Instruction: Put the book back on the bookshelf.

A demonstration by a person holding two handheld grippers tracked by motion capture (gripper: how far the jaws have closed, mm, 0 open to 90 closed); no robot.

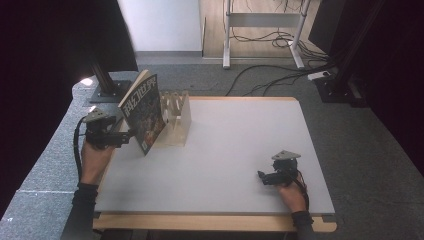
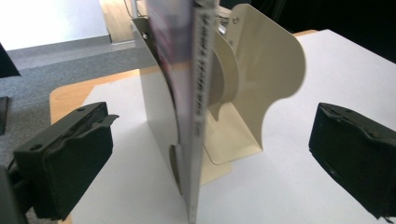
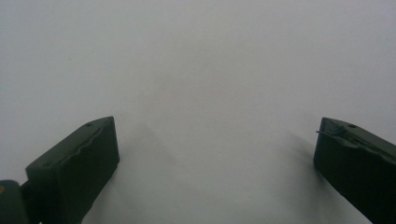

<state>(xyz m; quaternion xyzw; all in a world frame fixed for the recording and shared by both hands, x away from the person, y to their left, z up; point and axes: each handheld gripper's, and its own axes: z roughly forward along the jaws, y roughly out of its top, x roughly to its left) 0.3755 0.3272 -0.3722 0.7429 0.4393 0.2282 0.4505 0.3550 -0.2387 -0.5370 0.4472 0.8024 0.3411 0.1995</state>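
Book (image 1: 145, 112) stands on its lower edge at the far left corner of the surface (image 1: 235, 150), cover leaning against the cream metal book rack (image 1: 177, 120), its top tilted away from the rack. In the left gripper view the spine (image 2: 196, 116) runs straight up the middle, rack dividers (image 2: 261, 79) just behind it, book slotted between two of them as far as I can tell. My left gripper (image 1: 117, 136) sits level at the book's near edge, jaws spread wide to either side of the spine, pads (image 2: 70, 158) clear of both covers; nothing held. Judging this the release step: book placed, grip let go. Next move calls for backing the left gripper straight off along the spine line without brushing the covers, since the book looks ready to tip. My right gripper (image 1: 277, 175) rests low over bare surface near the right front, jaws wide apart, empty
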